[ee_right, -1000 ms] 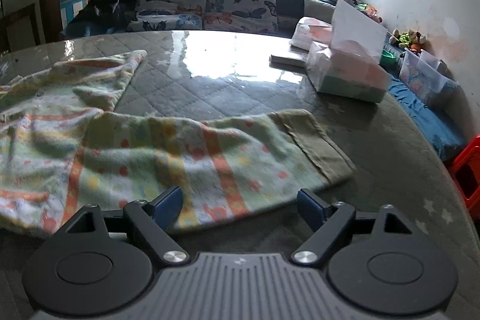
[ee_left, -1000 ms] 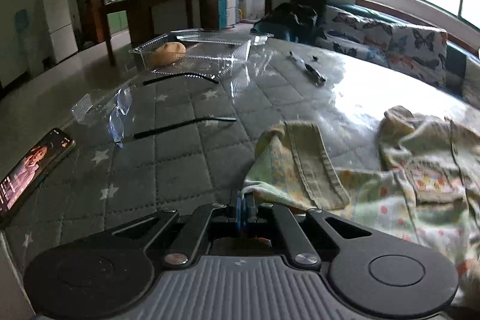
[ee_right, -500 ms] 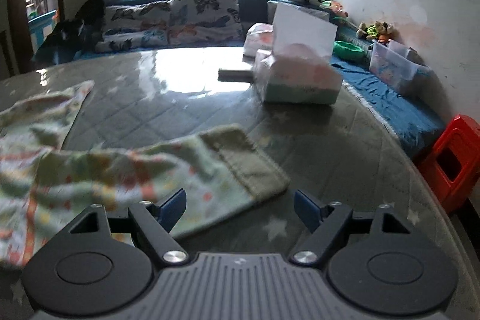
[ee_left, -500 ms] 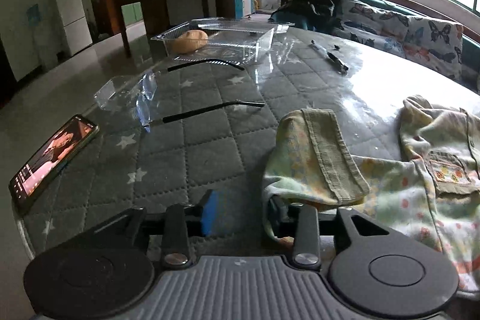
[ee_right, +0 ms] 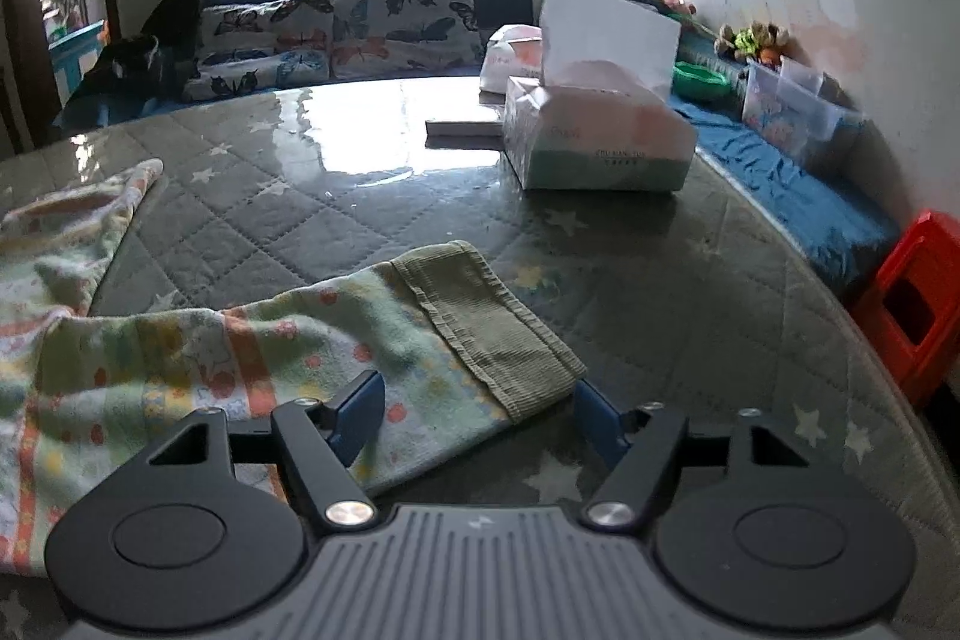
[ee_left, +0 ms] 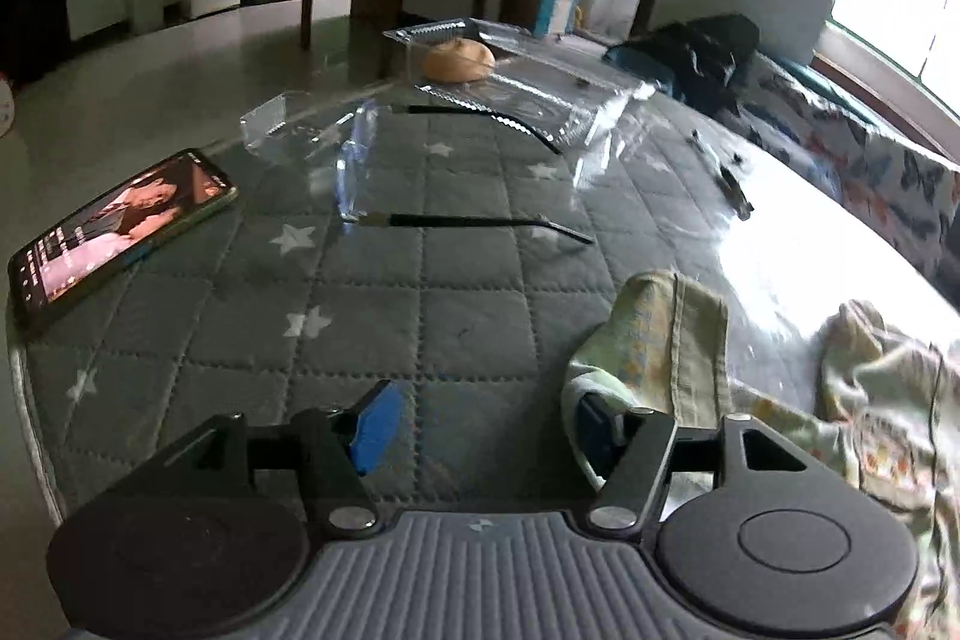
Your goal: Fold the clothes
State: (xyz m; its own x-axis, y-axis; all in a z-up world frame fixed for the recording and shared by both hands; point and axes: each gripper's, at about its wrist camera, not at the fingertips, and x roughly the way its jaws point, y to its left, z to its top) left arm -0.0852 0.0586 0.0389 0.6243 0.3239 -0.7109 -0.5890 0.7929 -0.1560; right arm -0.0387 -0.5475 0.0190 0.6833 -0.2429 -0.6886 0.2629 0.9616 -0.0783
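A pastel printed child's garment [ee_right: 180, 352] with olive ribbed cuffs lies on the quilted grey table [ee_left: 420, 316]. In the left wrist view one sleeve cuff [ee_left: 690, 340] rests by the right finger, and a fold of cloth drapes against that finger's pad. My left gripper [ee_left: 483, 427] is opening, with only bare table in the gap. In the right wrist view the other cuff [ee_right: 486, 328] lies flat on the table. My right gripper [ee_right: 480, 421] is closing around its near end, and the pads stand apart from the cloth.
A lit phone [ee_left: 120, 226] lies near the table's left edge. Beyond it are glasses [ee_left: 420, 214] and a clear plastic tray [ee_left: 540, 100] with a bun [ee_left: 459, 61]. A tissue box [ee_right: 594, 142] stands far right. A red stool [ee_right: 912, 304] and a cushioned sofa [ee_right: 360, 22] surround the table.
My left gripper, shut at the sleeve's edge, has opened wide and let the cloth drop. My right gripper has slid right along the other sleeve to its cuff, jaws narrowing slightly.
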